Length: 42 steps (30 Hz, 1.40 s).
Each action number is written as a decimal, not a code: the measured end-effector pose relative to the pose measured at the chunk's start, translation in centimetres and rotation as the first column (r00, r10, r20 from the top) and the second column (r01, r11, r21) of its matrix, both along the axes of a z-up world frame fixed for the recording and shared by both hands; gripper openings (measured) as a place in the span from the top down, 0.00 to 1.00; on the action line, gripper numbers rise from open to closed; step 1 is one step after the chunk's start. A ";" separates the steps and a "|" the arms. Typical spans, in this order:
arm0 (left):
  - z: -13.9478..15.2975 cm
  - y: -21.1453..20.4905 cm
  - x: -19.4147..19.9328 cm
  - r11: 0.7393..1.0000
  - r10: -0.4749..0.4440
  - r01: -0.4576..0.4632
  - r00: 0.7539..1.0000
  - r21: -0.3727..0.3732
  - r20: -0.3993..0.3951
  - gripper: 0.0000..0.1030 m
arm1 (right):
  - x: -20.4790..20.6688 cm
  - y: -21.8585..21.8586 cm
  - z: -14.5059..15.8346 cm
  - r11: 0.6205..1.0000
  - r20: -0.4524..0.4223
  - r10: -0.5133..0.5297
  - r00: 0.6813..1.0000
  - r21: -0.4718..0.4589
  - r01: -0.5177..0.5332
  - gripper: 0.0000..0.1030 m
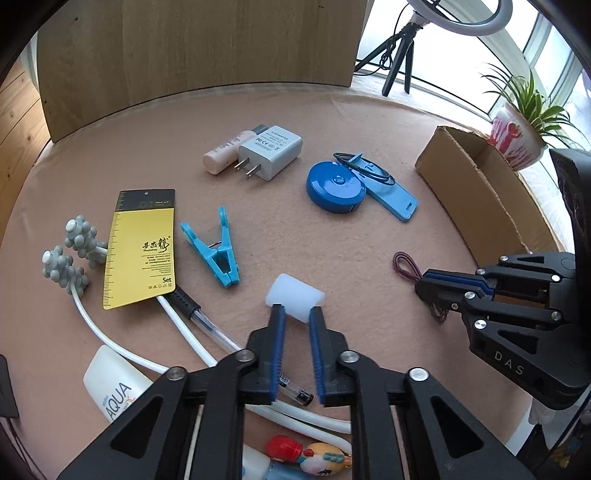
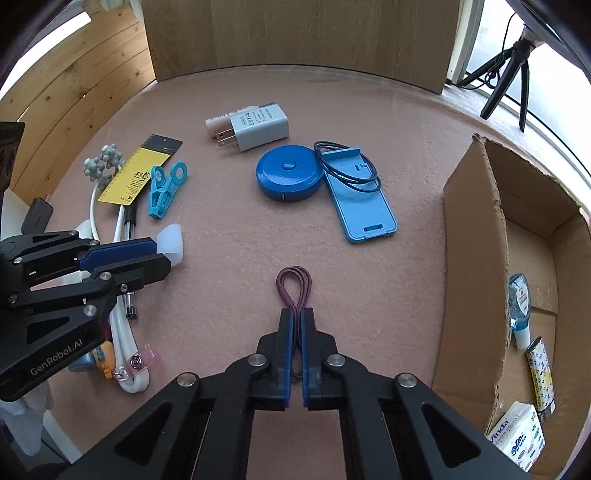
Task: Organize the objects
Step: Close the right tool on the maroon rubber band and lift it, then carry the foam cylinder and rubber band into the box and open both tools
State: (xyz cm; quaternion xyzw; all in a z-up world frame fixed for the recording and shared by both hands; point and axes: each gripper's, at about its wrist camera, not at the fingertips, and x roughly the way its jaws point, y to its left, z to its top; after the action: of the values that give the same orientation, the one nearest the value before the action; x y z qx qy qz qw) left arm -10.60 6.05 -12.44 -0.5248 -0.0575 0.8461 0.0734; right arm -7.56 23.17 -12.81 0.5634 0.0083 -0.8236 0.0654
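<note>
Your right tongs (image 2: 295, 317) pinch the maroon looped hair tie (image 2: 294, 286) at desk centre, your left tongs (image 1: 296, 314) clasp the translucent white plastic cap (image 1: 294, 297); next, I judge, carry both toward the open cardboard box (image 2: 476, 236) at three o'clock.

A matt, slightly fuzzy pink felt mat (image 2: 369, 110) covers the table. On it, the round tape measure (image 2: 289, 172) is glossy blue plastic; just right of it lies a smooth, paler blue plastic phone stand (image 2: 364, 206). Behind the tape measure, the charger (image 2: 258, 123) is smooth grey-white plastic with bright metal prongs. Far right of the tape measure stands a rough, matt brown cardboard box (image 2: 476, 229) with torn edges. The panel (image 2: 295, 33) behind looks like matt wood grain. The grippers' frames are matt black plastic with shiny metal rivets.
</note>
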 end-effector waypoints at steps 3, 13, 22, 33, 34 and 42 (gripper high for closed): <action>0.4 0.1 0.0 1.000 0.004 -0.004 1.000 0.003 -0.010 0.91 | 0.5 0.6 0.6 1.000 -0.012 -0.018 1.000 -0.024 0.018 0.97; 0.3 -0.2 0.0 1.000 0.022 -0.022 1.000 0.009 -0.013 0.94 | 2.4 2.7 4.5 0.991 -0.095 -0.088 0.992 -0.110 0.077 0.97; 1.9 -2.3 0.4 0.996 0.076 -0.074 0.996 0.045 -0.045 0.97 | 3.9 4.5 8.1 0.982 -0.176 -0.144 0.974 -0.145 0.119 0.97; 5.7 -0.7 0.0 0.996 0.044 -0.035 0.993 0.081 -0.111 0.98 | 5.7 7.6 10.6 0.968 -0.227 -0.220 0.949 -0.172 0.183 0.97; 6.3 -0.2 -0.2 0.996 0.034 -0.024 0.992 0.082 -0.123 0.97 | 5.9 8.1 10.8 0.966 -0.231 -0.229 0.946 -0.171 0.192 0.97; 9.3 5.2 -2.9 0.991 -0.058 0.079 0.981 0.106 -0.186 0.97 | 7.2 12.6 11.4 0.947 -0.240 -0.312 0.919 -0.157 0.281 0.97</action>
State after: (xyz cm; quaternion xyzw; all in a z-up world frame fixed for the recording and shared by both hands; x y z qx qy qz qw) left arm -13.52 11.28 -3.13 -0.4417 -0.0800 0.8830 0.1370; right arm -0.37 35.75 -1.45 0.4397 -0.1178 -0.8900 -0.0285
